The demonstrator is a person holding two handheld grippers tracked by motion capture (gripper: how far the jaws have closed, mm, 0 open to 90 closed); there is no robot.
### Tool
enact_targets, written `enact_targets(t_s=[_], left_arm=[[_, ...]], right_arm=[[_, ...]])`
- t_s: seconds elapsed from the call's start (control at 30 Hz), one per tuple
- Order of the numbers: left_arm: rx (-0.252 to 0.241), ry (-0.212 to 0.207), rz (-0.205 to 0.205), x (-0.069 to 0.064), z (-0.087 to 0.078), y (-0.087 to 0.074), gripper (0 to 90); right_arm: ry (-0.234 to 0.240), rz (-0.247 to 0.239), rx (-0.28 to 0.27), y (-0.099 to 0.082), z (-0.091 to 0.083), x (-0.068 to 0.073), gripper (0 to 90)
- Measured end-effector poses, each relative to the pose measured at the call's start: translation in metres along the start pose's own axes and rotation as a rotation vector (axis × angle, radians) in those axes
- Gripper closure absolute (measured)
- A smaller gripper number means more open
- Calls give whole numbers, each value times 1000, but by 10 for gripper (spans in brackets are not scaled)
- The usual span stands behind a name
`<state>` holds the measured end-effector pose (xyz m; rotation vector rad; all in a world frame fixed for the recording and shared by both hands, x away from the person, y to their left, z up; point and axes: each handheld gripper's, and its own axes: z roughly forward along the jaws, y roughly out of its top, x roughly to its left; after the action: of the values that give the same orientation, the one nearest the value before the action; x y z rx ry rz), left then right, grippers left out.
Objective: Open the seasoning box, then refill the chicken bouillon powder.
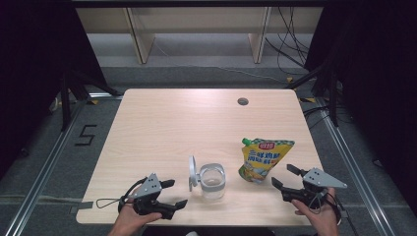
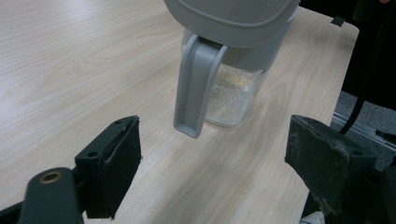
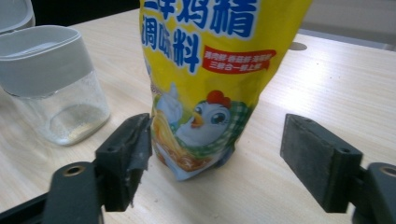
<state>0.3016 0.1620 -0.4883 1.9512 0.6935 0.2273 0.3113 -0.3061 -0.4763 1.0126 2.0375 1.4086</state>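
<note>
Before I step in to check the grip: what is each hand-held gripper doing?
Left hand-held gripper: open, empty, facing the jar.
Right hand-held gripper: open, empty, facing the pouch.

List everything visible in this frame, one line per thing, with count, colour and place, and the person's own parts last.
table: 1, light wood, centre.
jar: 1, clear with grey collar, near edge, middle.
lid: 1, grey, flipped open on the jar's left.
pouch: 1, yellow with green cap, right of jar.
cable hole: 1, grey, far right of the tabletop.
left gripper: 1, black, open, facing the jar.
right gripper: 1, black, open, facing the pouch.
</note>
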Motion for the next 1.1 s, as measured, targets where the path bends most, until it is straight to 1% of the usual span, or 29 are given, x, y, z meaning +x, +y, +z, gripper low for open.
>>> enact_targets(t_s=[0.07, 0.1, 0.13, 0.17, 0.2, 0.23, 0.27, 0.3, 0.33, 0.4, 0.47, 0.5, 0.53, 0.57, 0.6, 0.63, 0.67, 0.7, 0.73, 0.8, 0.83, 0.87, 0.9, 0.93, 0.97, 1.0, 1.03, 1.07, 1.1], left_arm=[[3, 3, -11, 0, 1, 0, 179], [6, 3, -7, 0, 2, 0, 180], [8, -5, -34, -1, 3, 0, 180], [15, -9, -8, 0, 3, 0, 180], [21, -4, 2, 0, 3, 1, 181], [20, -4, 1, -1, 3, 0, 181], [15, 0, -25, -3, 4, 0, 182], [18, 0, -24, -3, 4, 0, 182], [23, -5, 4, -1, 4, 0, 184], [30, -10, 0, -1, 4, -1, 184], [28, -9, -26, -2, 5, -1, 184], [29, -9, -27, -2, 5, -1, 184], [35, -6, -8, 0, 4, -1, 184], [34, -4, -20, -2, 4, -1, 184], [34, -1, -24, -2, 5, -2, 184], [32, -6, -1, 0, 5, -1, 184], [34, -10, -2, 0, 5, -1, 184], [35, -12, -2, 1, 6, -1, 185], [38, -8, -2, 1, 6, -1, 185], [37, -7, -8, 1, 6, -1, 186], [34, -11, -11, 1, 6, -1, 187], [36, -13, -9, 1, 5, -1, 187], [39, -6, 0, 2, 5, -1, 188], [41, -9, 0, 2, 4, -1, 188], [47, -6, 14, 3, 3, -2, 188], [47, -4, 8, 2, 3, -2, 188], [37, -8, -4, 2, 4, -3, 188], [35, 0, -33, 0, 4, -3, 188], [36, 1, -29, 0, 3, -3, 188]], right_arm=[[2, 1, -2, -1, 0, -1, 197], [1, 17, -2, -3, 1, -4, 167], [1, 17, -2, -3, 1, -4, 167], [13, 10, -9, -4, 2, -6, 168], [23, 28, -20, -4, 2, -7, 167], [23, 22, -18, -4, 3, -9, 165], [30, 18, -29, -4, 4, -11, 165], [31, 0, -31, -4, 6, -14, 165], [34, 16, -23, -5, 9, -15, 164], [39, 10, -21, -6, 11, -17, 165], [51, -13, -25, -5, 15, -20, 165], [50, -24, -29, -5, 17, -20, 164], [55, -4, -19, -5, 17, -18, 164], [61, -12, -42, -5, 20, -19, 163], [71, -6, -15, -5, 21, -18, 160], [78, 13, -5, -4, 22, -17, 159], [91, -26, -21, -4, 26, -19, 159], [106, -21, -17, -4, 28, -18, 160], [88, -24, -4, -3, 29, -17, 162], [96, -31, 10, -3, 33, -18, 161], [100, -15, 15, -3, 35, -18, 162], [97, -28, 22, -3, 35, -18, 162], [89, -44, 6, -3, 37, -20, 162], [97, -17, 15, -3, 37, -19, 162], [98, -40, -6, -1, 39, -21, 162], [117, -17, -10, -1, 40, -21, 161], [108, -5, 5, 0, 39, -19, 161], [108, -40, -5, 1, 41, -22, 161], [118, -34, -7, 1, 43, -22, 160]])
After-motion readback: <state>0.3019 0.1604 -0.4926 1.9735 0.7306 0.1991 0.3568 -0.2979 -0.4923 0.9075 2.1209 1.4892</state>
